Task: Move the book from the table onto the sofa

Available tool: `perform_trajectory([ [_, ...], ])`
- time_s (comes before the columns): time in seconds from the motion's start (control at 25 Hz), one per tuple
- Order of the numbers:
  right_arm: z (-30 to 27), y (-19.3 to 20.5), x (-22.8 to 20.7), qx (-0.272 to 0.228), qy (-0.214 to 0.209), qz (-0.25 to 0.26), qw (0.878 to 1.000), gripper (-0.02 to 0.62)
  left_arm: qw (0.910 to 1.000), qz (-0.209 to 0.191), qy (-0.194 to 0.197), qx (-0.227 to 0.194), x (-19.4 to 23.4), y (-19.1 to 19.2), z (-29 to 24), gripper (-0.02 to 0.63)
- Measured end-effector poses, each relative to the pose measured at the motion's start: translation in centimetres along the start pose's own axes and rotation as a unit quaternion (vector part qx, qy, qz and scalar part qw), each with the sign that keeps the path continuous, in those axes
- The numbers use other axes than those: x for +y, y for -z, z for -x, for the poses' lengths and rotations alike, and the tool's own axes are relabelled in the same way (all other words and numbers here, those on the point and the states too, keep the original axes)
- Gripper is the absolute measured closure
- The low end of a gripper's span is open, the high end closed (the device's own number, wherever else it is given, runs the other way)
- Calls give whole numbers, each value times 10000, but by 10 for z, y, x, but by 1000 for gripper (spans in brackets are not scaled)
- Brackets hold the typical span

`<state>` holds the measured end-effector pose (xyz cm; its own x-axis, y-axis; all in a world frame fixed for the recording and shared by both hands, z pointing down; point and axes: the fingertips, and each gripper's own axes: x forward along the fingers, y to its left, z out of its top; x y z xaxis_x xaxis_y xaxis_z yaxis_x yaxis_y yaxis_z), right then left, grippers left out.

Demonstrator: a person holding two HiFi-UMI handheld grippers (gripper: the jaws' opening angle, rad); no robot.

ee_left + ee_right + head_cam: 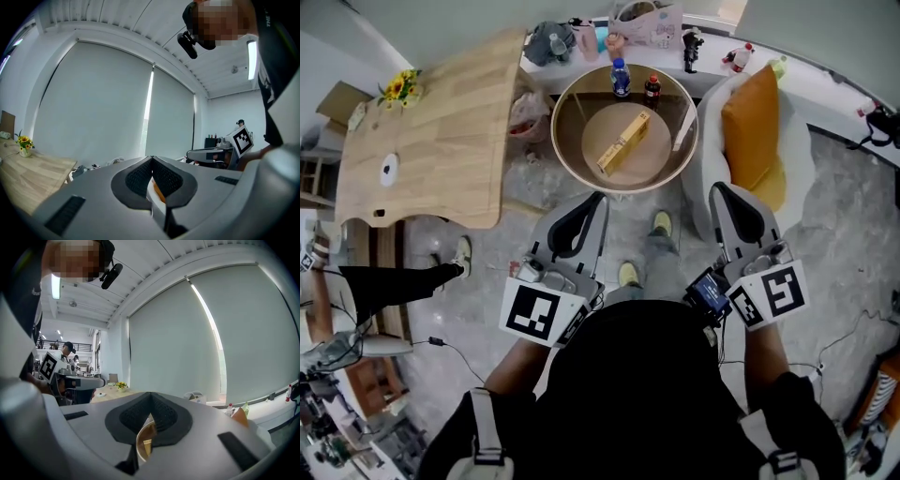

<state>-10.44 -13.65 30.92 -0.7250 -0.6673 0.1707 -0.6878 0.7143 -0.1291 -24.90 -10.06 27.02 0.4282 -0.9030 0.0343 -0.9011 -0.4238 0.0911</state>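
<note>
Book: a tan book lying slantwise in the middle of a round table with a raised rim, upper centre of the head view. It lies clear of the rim on every side. Two bottles stand at the rim's far edge, well apart from the book.

The white sofa, with an orange cushion on it, sits just beside the round table on the right. A wooden table fills the upper left. Bare floor lies open between the person's feet and the round table's near edge.

The left gripper and right gripper both point toward the round table from below it in the frame. Both are clenched on nothing, and neither touches the book.

Only the head view shows the book whole. The left gripper view shows its jaw tips pressed together before a wide window blind, with yellow flowers at far left. The right gripper view shows its tips likewise together, and a sliver of the round table's rim through the gap beneath.

The bottle labels are too small to read. The marker cubes carry only black-and-white squares.
</note>
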Motion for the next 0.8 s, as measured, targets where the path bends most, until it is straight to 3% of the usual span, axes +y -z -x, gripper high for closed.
perform_trajectory([
  [0.2,-16,-1,-26,-15,25,-43,10000,589,9986,122,-101,507,8,17,-29,597],
  [0.8,-68,-16,-112,56,-137,-141,9998,589,9977,-26,-275,619,37,15,-126,597],
])
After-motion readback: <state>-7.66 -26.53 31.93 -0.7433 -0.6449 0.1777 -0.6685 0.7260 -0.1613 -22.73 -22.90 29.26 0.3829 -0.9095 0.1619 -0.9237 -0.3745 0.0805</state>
